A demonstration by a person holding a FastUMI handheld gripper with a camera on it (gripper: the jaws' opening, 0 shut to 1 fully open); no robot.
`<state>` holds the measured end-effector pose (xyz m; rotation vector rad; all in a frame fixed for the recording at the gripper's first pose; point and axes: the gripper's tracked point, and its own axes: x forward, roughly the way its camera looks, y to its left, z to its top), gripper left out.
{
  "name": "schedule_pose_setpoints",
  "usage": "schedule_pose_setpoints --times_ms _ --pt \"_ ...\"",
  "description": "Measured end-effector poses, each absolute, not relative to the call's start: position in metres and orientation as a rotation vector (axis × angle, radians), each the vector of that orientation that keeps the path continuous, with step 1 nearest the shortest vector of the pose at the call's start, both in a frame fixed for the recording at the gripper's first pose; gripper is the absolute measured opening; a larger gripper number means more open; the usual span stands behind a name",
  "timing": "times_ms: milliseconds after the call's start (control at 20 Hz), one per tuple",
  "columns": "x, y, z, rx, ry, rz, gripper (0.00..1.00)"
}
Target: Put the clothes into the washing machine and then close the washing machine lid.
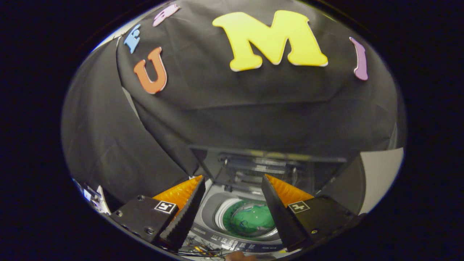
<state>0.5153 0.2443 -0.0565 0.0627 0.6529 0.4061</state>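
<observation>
Clothes (250,218) lie in the washing machine (217,203) drum under the gripper (232,181), jaws spread wide, empty.

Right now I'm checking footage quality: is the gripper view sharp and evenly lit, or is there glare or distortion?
Gripper view: strong fisheye bending; the open gripper is sharp; the green clothes in the washing machine drum are well lit; its raised lid shows streaky glare; the control panel is too soft to read; the wall cloth falls dim toward its sides.
</observation>
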Motion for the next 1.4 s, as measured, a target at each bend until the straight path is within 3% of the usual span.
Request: schedule_pose_setpoints --times_ms 250,650,800,1400 --pt "0.575 0.239 -0.036 0.055 0.615 0.337 0.98" --pt "0.634 0.234 -0.092 0.09 0.696 0.25 0.97" --pt "0.641 0.231 -0.122 0.095 0.765 0.217 0.98" --pt "0.648 0.228 -0.133 -0.013 0.722 0.177 0.98"
